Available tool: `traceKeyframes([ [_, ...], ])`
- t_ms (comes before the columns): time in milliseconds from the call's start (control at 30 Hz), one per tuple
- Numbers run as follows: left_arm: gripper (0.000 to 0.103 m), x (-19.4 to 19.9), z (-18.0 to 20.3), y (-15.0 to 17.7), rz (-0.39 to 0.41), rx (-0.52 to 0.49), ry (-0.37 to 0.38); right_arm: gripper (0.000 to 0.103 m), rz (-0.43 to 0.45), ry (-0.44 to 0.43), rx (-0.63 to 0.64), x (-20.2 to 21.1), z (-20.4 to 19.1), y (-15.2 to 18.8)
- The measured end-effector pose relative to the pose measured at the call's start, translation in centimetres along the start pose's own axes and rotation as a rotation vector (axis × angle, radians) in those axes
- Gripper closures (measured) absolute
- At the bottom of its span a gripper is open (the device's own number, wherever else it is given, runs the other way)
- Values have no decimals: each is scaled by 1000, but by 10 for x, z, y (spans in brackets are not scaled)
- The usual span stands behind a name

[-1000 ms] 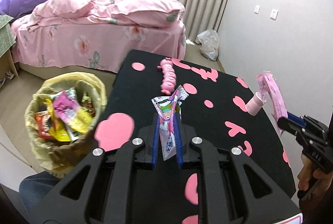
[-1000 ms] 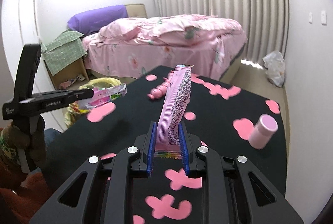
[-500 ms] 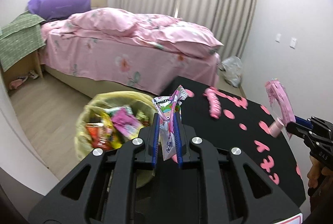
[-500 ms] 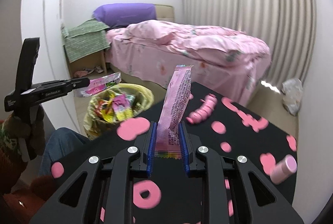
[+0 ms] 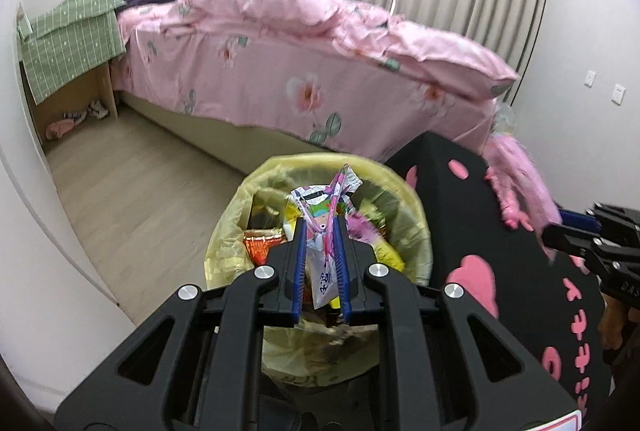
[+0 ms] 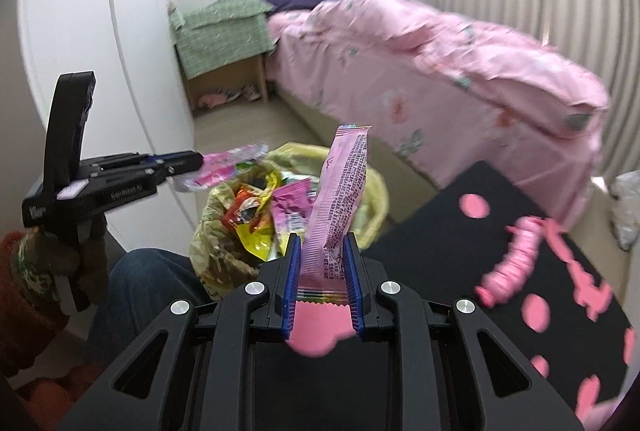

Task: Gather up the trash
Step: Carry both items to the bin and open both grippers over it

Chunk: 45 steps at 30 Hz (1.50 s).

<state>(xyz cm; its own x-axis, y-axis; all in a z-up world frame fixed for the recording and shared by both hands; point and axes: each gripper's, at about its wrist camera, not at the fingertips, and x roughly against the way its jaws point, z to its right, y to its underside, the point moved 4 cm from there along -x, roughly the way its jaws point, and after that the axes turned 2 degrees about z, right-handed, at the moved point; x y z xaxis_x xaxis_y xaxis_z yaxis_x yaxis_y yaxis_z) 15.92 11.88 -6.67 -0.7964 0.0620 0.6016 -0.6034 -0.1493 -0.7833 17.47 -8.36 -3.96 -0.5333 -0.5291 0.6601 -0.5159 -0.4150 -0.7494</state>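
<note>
Both hands carry trash to the bin [image 5: 320, 259]. Our left hand-held gripper [image 5: 320, 251] is clamped on a crumpled wrapper [image 5: 324, 207] directly over the bin; our right hand-held gripper [image 6: 320, 271] grips a pink sachet [image 6: 340, 199] just right of it. Next we likely release each in turn. Only the right view shows the person's knee [image 6: 136, 291]; the counter [image 6: 440, 231] appears in both.

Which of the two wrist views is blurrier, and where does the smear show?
Right wrist view: bed and pink toy smeared by motion, held pink wrapper sharp. Left wrist view: mostly crisp, blur only at the right edge; strong fisheye bending in both.
</note>
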Motion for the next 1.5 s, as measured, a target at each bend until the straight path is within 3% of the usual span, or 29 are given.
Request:
traceKeyframes([
  [200,90,-50,-7,14,-88,-1,4,82,-151,-54,50,-87,-5,-11],
  [367,90,-88,-12,23,-144,1,14,82,-214,-46,48,-133,7,-16],
  [633,90,-117,-16,23,-176,45,66,82,-261,-27,44,-159,21,-11],
  [767,90,-111,-19,23,-186,77,110,81,-266,-65,38,-158,16,-6],
  [1000,90,-103,-28,21,-187,117,145,81,-246,-30,48,-157,11,-6],
  [1067,85,-101,-29,22,-183,124,149,72,-251,-25,42,-157,11,-5],
  [1133,72,-100,-29,21,-183,148,165,66,-253,-26,33,-155,9,-2],
  [1233,63,-95,-32,20,-190,190,184,60,-227,-17,15,-146,9,-3],
  [1367,46,-84,-31,14,-190,212,211,57,-177,-17,-19,-126,8,-7],
  [1500,29,-63,-23,4,-148,172,218,56,-123,11,-36,-97,9,-9],
])
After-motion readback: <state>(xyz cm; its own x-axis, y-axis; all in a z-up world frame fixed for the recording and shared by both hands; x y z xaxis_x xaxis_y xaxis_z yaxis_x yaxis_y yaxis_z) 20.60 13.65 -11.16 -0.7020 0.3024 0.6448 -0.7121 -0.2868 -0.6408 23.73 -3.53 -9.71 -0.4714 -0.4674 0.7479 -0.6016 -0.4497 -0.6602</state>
